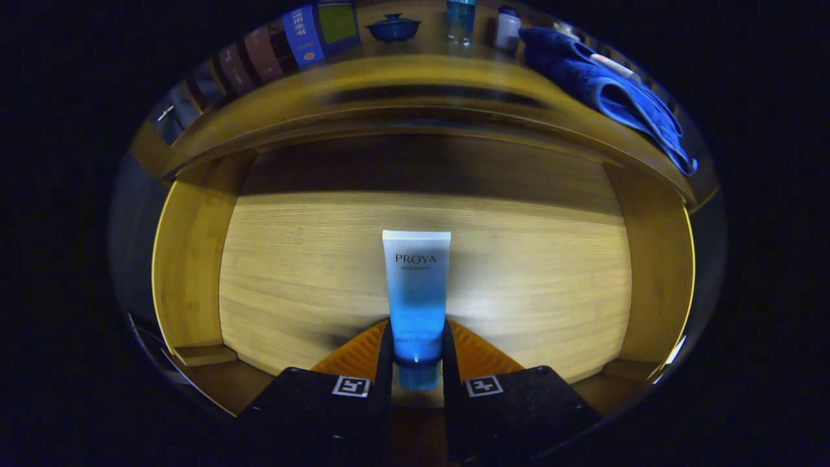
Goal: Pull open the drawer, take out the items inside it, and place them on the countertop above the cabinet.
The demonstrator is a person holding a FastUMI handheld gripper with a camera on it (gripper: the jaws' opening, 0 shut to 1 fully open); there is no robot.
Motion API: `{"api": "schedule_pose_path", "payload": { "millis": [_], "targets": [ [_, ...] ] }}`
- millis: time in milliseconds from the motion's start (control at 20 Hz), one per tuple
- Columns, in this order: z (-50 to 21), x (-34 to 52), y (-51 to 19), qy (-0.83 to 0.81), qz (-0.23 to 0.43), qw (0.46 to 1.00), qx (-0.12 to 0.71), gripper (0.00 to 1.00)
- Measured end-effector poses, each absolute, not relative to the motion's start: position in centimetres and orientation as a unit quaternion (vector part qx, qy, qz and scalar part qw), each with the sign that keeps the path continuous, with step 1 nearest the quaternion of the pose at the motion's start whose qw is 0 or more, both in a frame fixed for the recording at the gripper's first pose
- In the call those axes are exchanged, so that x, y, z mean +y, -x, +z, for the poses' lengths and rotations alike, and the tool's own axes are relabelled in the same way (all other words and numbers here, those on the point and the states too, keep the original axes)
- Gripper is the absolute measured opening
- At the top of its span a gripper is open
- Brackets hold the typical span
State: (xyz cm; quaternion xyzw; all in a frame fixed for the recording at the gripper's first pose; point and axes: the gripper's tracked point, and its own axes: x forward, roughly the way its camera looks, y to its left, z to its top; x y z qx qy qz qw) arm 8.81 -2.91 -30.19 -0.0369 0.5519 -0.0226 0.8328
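Note:
The wooden drawer point(194, 259) stands pulled open below me, its bare floor spreading under the fingers. A white-to-blue cosmetic tube point(416, 292) points away from me, its cap end nearest. My gripper point(417, 344) is shut on the tube's lower blue part, one finger pressing each side. The tube's flat white end reaches out beyond the fingertips over the drawer floor. Above the drawer runs the cabinet's wooden countertop point(402, 74).
On the countertop stand a row of books point(285, 42) at the left, a blue lidded bowl point(392, 28), a blue glass bottle point(460, 19), a small white jar point(508, 29), and a blue towel point(609, 84) draped over the right edge. Drawer side walls rise on both sides.

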Motion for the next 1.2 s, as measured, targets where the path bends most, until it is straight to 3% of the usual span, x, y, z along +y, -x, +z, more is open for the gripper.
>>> {"api": "schedule_pose_path", "payload": {
  "millis": [350, 650, 1200],
  "targets": [
    [-23.2, -2.2, -10.8, 0.030, -0.001, 0.892, 0.452, 0.39],
    [-16.9, -1.7, -17.2, 0.033, 0.004, 0.924, 0.380, 0.38],
    [-20.0, -3.0, -29.9, 0.026, -0.026, 0.911, 0.410, 0.39]
  ]
}}
